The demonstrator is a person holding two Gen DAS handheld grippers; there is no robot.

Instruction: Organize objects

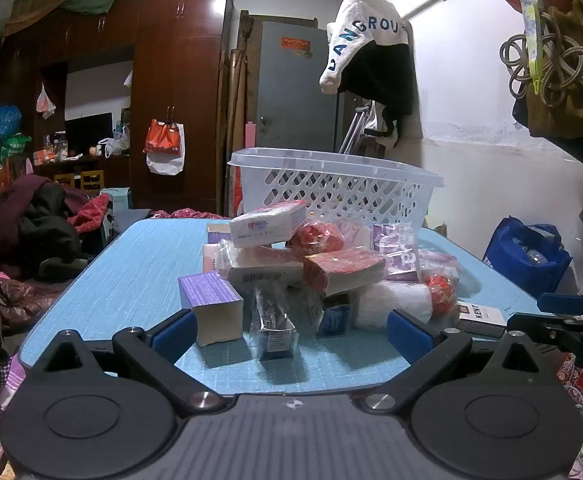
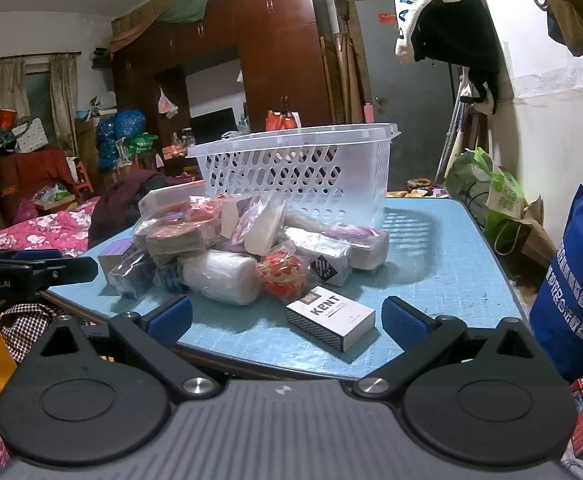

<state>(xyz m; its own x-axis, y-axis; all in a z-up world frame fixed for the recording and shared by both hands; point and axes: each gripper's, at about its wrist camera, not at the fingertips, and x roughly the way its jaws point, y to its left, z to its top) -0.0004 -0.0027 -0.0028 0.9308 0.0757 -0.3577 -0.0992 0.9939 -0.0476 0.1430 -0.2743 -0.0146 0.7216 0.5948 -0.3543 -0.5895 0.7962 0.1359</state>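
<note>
Listing the stock on the pale blue textured tabletop, with the white perforated plastic basket as landmark.

Item 1: basket, upright at the far side of the tabletop, apparently empty.

Item 2: mixed heap of small packaged goods, piled directly in front of the basket and touching its front wall. Includes a white tissue pack on top, a red-wrapped block, a purple-topped paper block on the heap's near-left edge, a clear-wrapped white roll and a red-and-white patterned ball in film.

Item 3: white-and-black KENT cigarette box, lying flat, apart from the heap, on the side farthest from the basket.

Risks, as judged: the heap is loosely stacked, so pulling a lower piece could topple the tissue pack or roll the ball off the table. Film wrappers look slippery and may slide from the pads. The light basket could shift if nudged.

Left gripper: jaws spread wide, holding nothing; its left blue pad sits just beside the purple-topped block, contact uncertain.

Right gripper: jaws spread wide, empty, with the KENT box lying between the pads, untouched.
</note>
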